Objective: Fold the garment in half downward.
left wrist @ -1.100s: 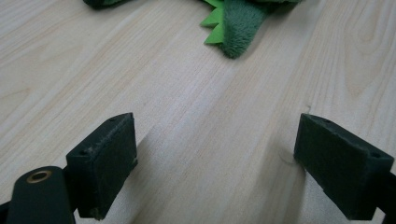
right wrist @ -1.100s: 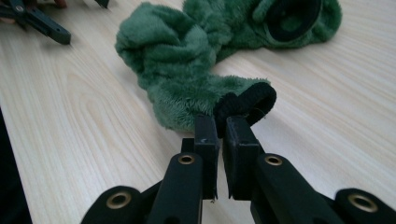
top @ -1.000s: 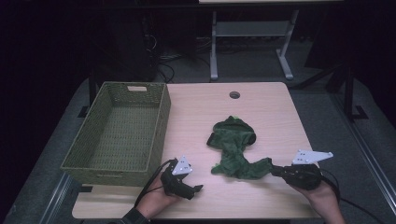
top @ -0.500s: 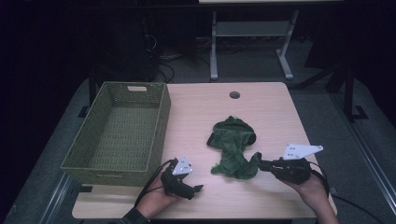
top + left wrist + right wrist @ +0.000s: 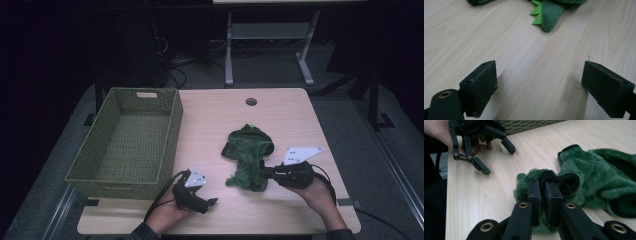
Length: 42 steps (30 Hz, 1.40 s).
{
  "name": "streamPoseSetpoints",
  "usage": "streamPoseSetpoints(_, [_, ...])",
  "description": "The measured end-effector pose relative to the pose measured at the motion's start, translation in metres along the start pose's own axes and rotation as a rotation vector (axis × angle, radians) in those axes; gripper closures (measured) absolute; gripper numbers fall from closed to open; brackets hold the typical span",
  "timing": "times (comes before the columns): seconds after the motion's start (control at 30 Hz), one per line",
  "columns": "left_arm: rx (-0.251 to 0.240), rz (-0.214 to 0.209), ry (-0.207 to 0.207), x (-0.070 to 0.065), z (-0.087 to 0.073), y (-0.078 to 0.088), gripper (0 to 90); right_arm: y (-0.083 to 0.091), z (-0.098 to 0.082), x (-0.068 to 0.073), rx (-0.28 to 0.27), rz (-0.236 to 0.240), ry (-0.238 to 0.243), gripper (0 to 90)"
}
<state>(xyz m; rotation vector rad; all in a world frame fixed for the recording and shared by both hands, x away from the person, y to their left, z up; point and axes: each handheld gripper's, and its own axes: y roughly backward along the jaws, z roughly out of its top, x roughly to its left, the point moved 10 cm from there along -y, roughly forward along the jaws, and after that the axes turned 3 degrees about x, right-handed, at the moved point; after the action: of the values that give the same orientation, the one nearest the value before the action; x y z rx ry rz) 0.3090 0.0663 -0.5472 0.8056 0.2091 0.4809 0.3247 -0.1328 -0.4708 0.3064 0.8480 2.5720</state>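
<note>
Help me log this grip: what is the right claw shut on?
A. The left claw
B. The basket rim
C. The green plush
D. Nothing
C: in the right gripper view the right claw is pinched on the black-trimmed edge of the green plush.

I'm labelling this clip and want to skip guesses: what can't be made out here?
- Green plush costume: its full shape; crumpled in the high view, cut off by the top edge in the left gripper view.
- Right tongs: how much plush they pinch; their pads hide it in the right gripper view.
- Basket: its near inner wall, hidden by the rim in the high view.
- Left tongs: pads too small in the high view.
</note>
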Motion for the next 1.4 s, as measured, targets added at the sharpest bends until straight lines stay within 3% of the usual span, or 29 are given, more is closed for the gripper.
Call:
streamPoseSetpoints(0.13, [-0.004,0.0,0.003,0.0,0.0,0.0,12.3,-0.011,0.003,0.0,0.004,0.01,-0.001,78.9])
streamPoseSetpoints(0.23, [-0.004,-0.001,0.002,0.0,0.001,-0.001,12.3,-0.012,0.007,-0.001,-0.022,0.019,-0.015,73.5])
streamPoseSetpoints(0.33, [-0.006,-0.002,0.004,-0.001,0.001,-0.001,12.3,-0.012,0.01,-0.004,-0.042,0.016,-0.042,78.7])
streamPoseSetpoints(0.47, [-0.006,-0.003,0.005,-0.001,0.001,-0.001,12.3,-0.019,0.009,-0.014,-0.031,-0.026,-0.078,86.4])
streamPoseSetpoints(0.73, [-0.001,-0.003,0.0,0.0,0.001,-0.001,12.4,-0.047,-0.003,-0.022,0.055,-0.033,-0.12,89.3])
streamPoseSetpoints(1.03, [-0.001,-0.003,0.004,-0.001,0.001,-0.001,12.4,-0.069,-0.019,-0.02,0.178,-0.032,-0.119,90.0])
streamPoseSetpoints(1.3, [-0.002,0.01,0.019,0.0,0.004,-0.004,12.5,-0.073,-0.022,-0.019,0.2,-0.036,-0.126,90.0])
streamPoseSetpoints(1.4, [0.008,0.011,0.019,0.001,0.005,-0.005,13.3,-0.069,-0.019,-0.021,0.185,-0.047,-0.115,86.7])
